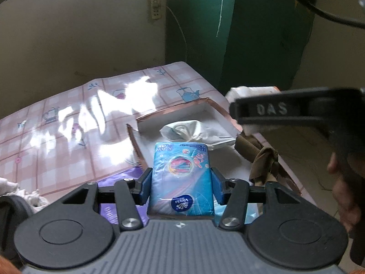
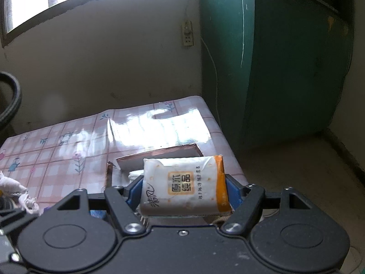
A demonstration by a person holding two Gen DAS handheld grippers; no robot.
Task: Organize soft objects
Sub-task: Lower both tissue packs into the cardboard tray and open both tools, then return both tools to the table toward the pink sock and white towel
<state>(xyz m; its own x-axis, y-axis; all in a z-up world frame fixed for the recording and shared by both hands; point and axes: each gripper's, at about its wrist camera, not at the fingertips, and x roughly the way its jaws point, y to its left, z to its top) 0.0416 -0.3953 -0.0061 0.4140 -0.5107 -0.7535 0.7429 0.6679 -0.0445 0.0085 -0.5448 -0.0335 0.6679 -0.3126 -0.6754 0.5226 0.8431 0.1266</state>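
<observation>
STEP: both packs in the air, heading for the box | LEFT: left tongs (image 1: 181, 186) clamped on blue pack (image 1: 181, 178), just short of box (image 1: 212, 108) on surface (image 1: 68, 123) | RIGHT: right tongs (image 2: 183, 190) gripping white pack (image 2: 184, 185) near box (image 2: 159, 156) | NEXT: likely carry over the rim, lower beside white cloth (image 1: 196, 132), then release.

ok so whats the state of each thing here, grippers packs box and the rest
left gripper: shut on the blue tissue pack
right gripper: shut on the white and orange tissue pack
shallow box: open, on the table, already holding items
white cloth bundle: lying inside the box
brown strap: knotted, resting in the box
checked tablecloth: flat, glossy with glare
</observation>
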